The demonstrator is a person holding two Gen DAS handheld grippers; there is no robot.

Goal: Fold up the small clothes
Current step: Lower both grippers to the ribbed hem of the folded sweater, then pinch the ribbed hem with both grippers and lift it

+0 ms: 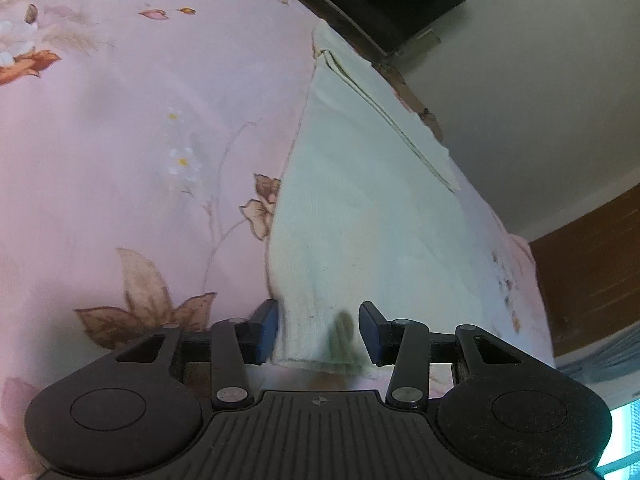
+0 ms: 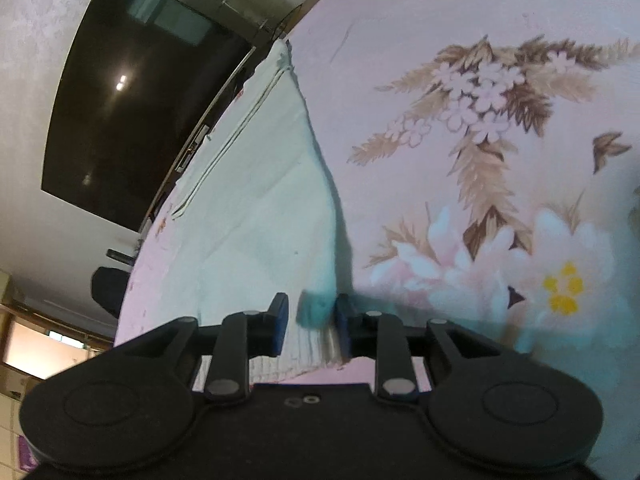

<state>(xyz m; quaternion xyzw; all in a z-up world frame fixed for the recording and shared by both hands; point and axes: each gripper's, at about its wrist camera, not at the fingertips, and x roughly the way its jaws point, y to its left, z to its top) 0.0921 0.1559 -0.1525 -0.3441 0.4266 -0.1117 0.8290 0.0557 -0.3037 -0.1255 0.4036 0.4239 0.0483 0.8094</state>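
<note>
My left gripper (image 1: 318, 330) sits at the near hem of the pale garment (image 1: 360, 216), jaws partly apart. The ribbed hem corner lies between the blue pads (image 1: 268, 328); the left pad touches the cloth edge, the right pad stands off it with a gap, so no clamp there.

My right gripper (image 2: 310, 328) is at the other near corner of the same garment (image 2: 256, 208). Jaws narrower, ribbed hem between them. Right pad (image 2: 343, 326) against the cloth edge, left pad with a small gap; cannot tell whether it pinches. A blurred teal patch sits on the cloth right at the tips.

Garment: cream-white knit, soft, ribbed band at the near hem, a seam or folded strip running along its far side. It lies flat and long on the pink floral bedsheet (image 1: 120, 140), stretching from the near edge to the far edge of the bed, close along the side edge by the wall.

Sheet is smooth, printed with brown leaves and white-pink blossoms. Wide bare sheet in the left view to the garment's left, and in the right view (image 2: 480, 160) to its right: plenty of open surface there. On the wall side the garment runs nearly to the bed edge, little room.

Beyond the bed: a dark glossy TV screen (image 2: 140, 100) on a plain light wall, a wooden panel (image 1: 592, 264) low in the left view.
</note>
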